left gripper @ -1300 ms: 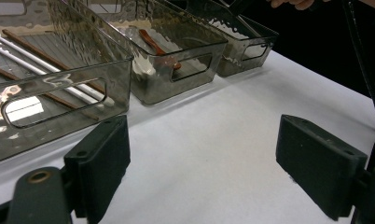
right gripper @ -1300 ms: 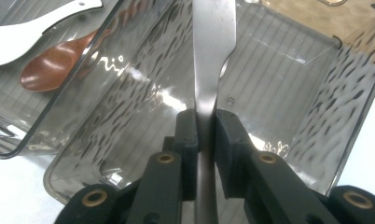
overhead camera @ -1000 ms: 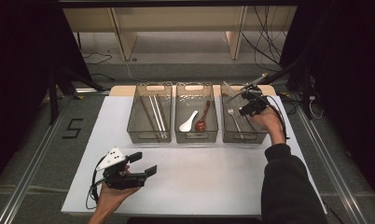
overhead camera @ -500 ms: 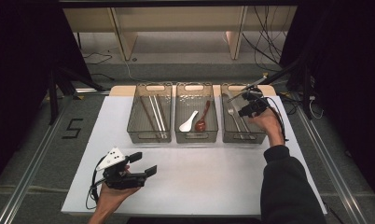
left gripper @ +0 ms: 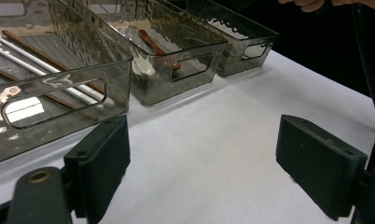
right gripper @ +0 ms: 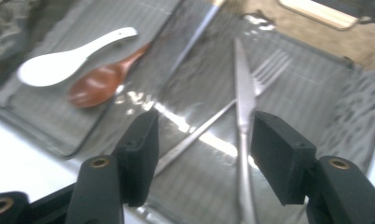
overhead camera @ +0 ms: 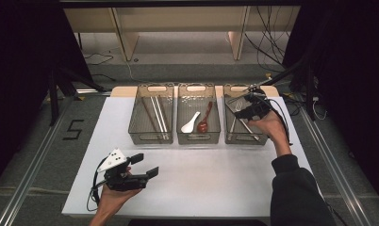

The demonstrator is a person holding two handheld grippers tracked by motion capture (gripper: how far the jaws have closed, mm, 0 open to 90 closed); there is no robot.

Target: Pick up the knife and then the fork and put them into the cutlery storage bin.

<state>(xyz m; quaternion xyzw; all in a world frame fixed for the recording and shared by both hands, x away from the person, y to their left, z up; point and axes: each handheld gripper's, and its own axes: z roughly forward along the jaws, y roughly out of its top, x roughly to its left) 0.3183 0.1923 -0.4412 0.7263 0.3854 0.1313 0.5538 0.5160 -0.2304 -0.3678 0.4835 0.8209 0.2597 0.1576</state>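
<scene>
On the white table [overhead camera: 216,179]: three smoky clear bins in a row along the far edge, left bin [overhead camera: 151,114] with chopsticks [overhead camera: 155,113], middle bin [overhead camera: 198,114] with a white spoon [overhead camera: 190,123] and a brown spoon [overhead camera: 204,120], right bin [overhead camera: 243,123] with a knife [right gripper: 242,116] and a fork [right gripper: 223,119].

At the right edge, reaching in from below: dark-sleeved right forearm, hand [overhead camera: 267,126] raised over the right bin's near right corner. Right gripper [overhead camera: 242,112] pointed down and leftward into that bin. Jaws just been opening, now spread wide, nothing clamped between them. In the right gripper view, right gripper [right gripper: 202,140] hanging just above the cutlery: knife lying lengthwise on the ribbed bin floor, passing by the right pad [right gripper: 278,151]; fork crossing under the knife, tines toward the far end, handle running out past the left pad. Both pieces lying free on the floor, untouched by either pad as far as visible.

At the near left: bare left hand [overhead camera: 113,195] low over the table, well apart from the bins. Left gripper [overhead camera: 145,165] held level, pointing right. Jaws wide apart, holding nothing; in the left gripper view, left gripper [left gripper: 202,158] with bare tabletop between its pads.
</scene>
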